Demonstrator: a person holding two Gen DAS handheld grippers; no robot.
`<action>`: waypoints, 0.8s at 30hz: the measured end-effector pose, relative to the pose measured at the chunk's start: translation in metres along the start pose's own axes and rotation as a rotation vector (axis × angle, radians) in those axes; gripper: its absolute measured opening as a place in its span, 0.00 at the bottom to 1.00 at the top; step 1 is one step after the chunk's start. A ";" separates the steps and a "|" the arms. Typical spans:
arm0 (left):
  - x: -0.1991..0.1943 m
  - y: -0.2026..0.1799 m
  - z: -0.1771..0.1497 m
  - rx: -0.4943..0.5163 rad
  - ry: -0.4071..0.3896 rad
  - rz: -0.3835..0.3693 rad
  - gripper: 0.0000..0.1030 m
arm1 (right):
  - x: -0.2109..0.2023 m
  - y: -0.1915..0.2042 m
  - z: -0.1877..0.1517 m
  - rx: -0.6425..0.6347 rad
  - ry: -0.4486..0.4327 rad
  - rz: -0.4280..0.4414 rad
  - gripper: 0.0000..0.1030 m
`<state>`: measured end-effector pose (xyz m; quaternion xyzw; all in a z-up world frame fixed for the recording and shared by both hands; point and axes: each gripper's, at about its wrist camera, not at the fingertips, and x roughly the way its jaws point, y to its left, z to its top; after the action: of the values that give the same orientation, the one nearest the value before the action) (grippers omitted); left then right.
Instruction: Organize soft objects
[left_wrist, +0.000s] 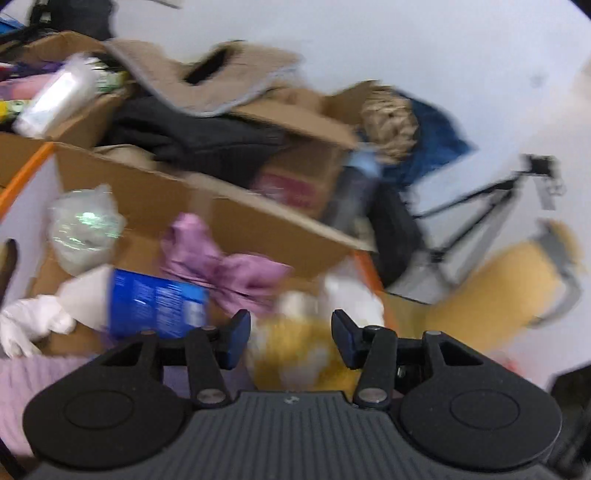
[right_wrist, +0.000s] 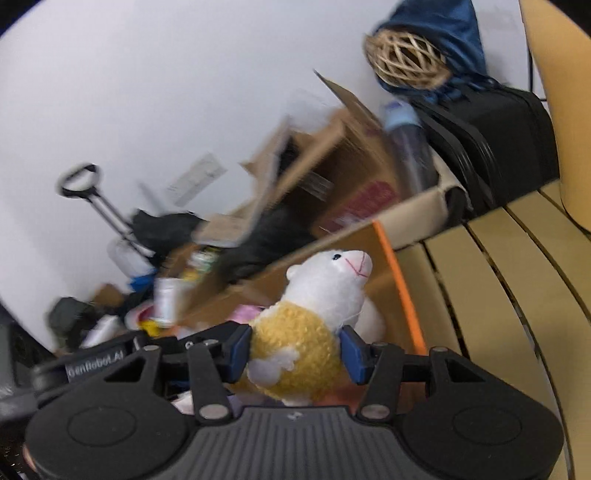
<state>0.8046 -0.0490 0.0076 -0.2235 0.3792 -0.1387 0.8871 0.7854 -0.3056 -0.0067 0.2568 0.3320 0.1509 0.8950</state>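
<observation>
A plush sheep (right_wrist: 314, 317) with a yellow woolly body and a white head sits between the blue pads of my right gripper (right_wrist: 295, 352), which is shut on its body. Its head points up and to the right, over an open cardboard box (right_wrist: 332, 258) with an orange edge. My left gripper (left_wrist: 291, 338) stands open with nothing in its grip. Beyond its fingers the same toy (left_wrist: 303, 354) shows only as a yellow and white blur. Inside the box lie a purple cloth (left_wrist: 221, 266), a white cloth (left_wrist: 29, 325) and a blue carton (left_wrist: 155, 306).
More cardboard boxes (left_wrist: 295, 122) piled with dark clothes and a tan mat stand behind. A wicker ball (right_wrist: 402, 59) rests on blue cloth above a black bag (right_wrist: 498, 147). A slatted wooden surface (right_wrist: 498, 277) lies to the right. A tripod (left_wrist: 480, 206) leans against the white wall.
</observation>
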 end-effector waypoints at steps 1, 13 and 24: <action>0.002 0.001 -0.001 0.014 -0.007 0.023 0.48 | 0.012 0.002 -0.002 -0.022 0.019 -0.039 0.49; -0.015 0.019 -0.023 0.108 -0.015 0.077 0.49 | 0.050 0.037 -0.013 -0.442 -0.021 -0.201 0.59; -0.135 -0.012 -0.035 0.251 -0.136 0.133 0.52 | -0.033 0.059 0.005 -0.489 -0.037 -0.168 0.61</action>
<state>0.6871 -0.0139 0.0747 -0.0943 0.3119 -0.1104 0.9389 0.7586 -0.2731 0.0462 0.0071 0.2893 0.1469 0.9459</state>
